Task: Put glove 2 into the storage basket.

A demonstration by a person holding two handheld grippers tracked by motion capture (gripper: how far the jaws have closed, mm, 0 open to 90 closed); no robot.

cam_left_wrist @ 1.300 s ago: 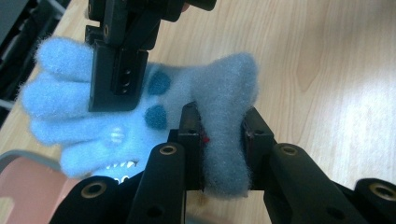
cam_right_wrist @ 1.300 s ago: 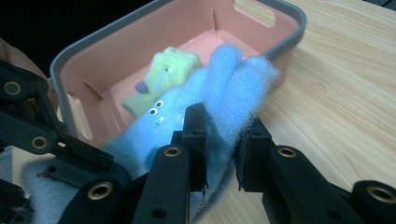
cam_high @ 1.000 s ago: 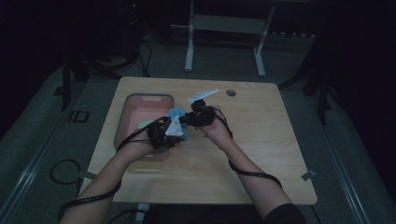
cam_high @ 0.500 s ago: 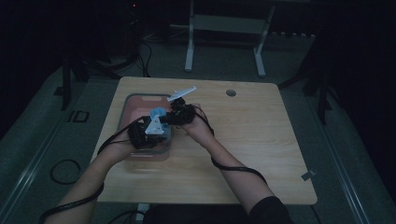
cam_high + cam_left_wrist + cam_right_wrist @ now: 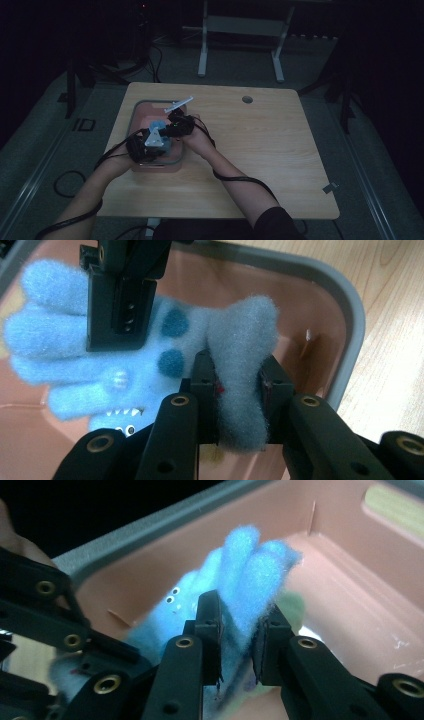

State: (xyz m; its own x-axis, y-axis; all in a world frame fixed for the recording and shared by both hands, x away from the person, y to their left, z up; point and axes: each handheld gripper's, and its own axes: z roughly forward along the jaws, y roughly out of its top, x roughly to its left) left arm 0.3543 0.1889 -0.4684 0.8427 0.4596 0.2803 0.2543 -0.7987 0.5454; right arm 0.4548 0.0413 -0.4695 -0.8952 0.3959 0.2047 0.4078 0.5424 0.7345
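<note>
Both forearms are reaching in from the near edge, converging so the two hands are working close together. The left gripper (image 5: 239,390) is pinching its black fingers (image 5: 204,385) tight on soft material between them. The right gripper (image 5: 239,630) is doing likewise, its black fingers (image 5: 207,625) clamping a fold, and is sitting just beyond the left fingers.

Each black gripper (image 5: 239,385) has brass-ringed screw holes, trails a black cable, and carries a grey three-cornered plate.
</note>
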